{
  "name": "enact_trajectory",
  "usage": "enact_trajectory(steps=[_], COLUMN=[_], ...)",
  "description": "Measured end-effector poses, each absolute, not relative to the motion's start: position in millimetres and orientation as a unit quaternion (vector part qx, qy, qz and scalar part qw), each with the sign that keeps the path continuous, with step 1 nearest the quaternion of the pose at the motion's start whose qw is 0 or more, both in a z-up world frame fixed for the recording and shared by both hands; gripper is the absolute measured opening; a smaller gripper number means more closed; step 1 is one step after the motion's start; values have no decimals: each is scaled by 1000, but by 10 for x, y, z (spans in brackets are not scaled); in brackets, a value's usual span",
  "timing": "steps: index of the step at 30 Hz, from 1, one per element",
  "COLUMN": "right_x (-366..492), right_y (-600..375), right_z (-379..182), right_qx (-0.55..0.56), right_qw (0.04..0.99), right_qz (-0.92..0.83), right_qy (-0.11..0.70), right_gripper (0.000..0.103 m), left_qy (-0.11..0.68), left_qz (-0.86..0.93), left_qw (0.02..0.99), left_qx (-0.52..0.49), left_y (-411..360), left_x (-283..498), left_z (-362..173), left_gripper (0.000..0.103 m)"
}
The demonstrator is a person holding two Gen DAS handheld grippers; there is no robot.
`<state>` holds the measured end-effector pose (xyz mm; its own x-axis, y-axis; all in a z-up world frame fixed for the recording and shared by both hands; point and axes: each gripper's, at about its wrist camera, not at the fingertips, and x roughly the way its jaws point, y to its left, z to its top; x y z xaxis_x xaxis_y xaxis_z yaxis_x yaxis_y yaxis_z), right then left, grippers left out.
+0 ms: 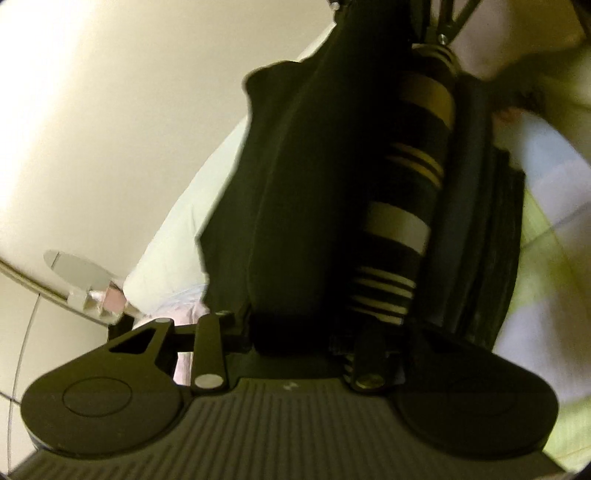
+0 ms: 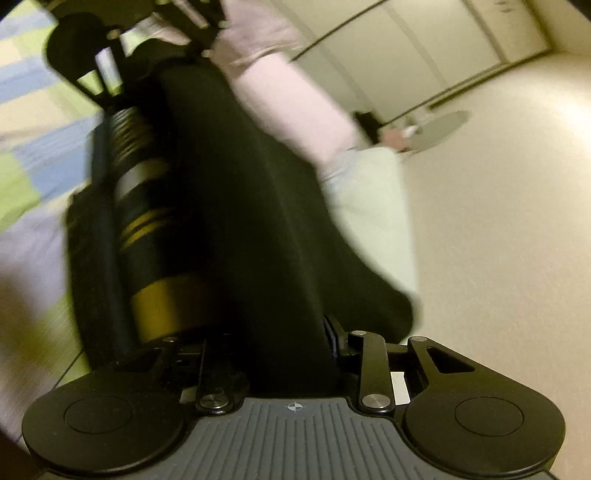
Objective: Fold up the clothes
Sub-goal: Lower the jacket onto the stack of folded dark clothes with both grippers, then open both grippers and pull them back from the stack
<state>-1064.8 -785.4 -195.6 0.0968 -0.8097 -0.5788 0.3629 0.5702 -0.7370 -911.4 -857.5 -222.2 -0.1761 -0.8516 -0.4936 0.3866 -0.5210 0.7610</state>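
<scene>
Both cameras tilt up at a pale ceiling [image 1: 110, 110] with a round light fitting [image 2: 439, 129]. The black garment with cream stripes [image 1: 314, 184] hangs stretched between the two tools. The left gripper [image 1: 295, 332] is clamped on one end, the right gripper [image 2: 291, 354] on the other. A green-and-blue checked bedcover [image 2: 33, 147] shows at the side.

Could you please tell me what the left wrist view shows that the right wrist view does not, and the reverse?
Only the left wrist view shows the white stripes sharply and the far gripper's tip at the garment's top edge. Only the right wrist view shows the wall panels and the pink sleeve at length. Both show the dark striped garment stretched between the grippers, the checked bedding and the round ceiling light.
</scene>
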Motion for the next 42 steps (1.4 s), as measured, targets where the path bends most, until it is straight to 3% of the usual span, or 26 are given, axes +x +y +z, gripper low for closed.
enact_trajectory(steps=[10,18,24,32,39,42], right_x=[-10393,-10567,-10528,-10578,-10867,-10919], right_y=[-7770,-7769,-7417,-7718,-8331,-8114], right_z=[-2140,-2216,-1910,-1272,-1596,-1686], right_qx=[-225,-192,-115,-13,157,153], right_qw=[684,689,713,758,755,760], right_qz=[-428,-451,-489,-551,-556,-547], right_qy=[546,534,489,350,310,315], right_gripper=[36,47,47,47,47,47], left_qy=[-227,-166,-113,-12,73,100], left_qz=[-732,-752,-767,-785,-775,-768], left_qw=[423,437,456,519,517,514], left_qx=[484,465,437,339,357,368], left_y=[-8455,-8326,-8275,-8418,-8609,-8522], left_x=[-8977,-8796,-8647,-8390,-8405,-8397], left_z=[-2410,-2307,-2160,-1648,-1863,-1973], left_gripper=[33,49,49,49,48,48])
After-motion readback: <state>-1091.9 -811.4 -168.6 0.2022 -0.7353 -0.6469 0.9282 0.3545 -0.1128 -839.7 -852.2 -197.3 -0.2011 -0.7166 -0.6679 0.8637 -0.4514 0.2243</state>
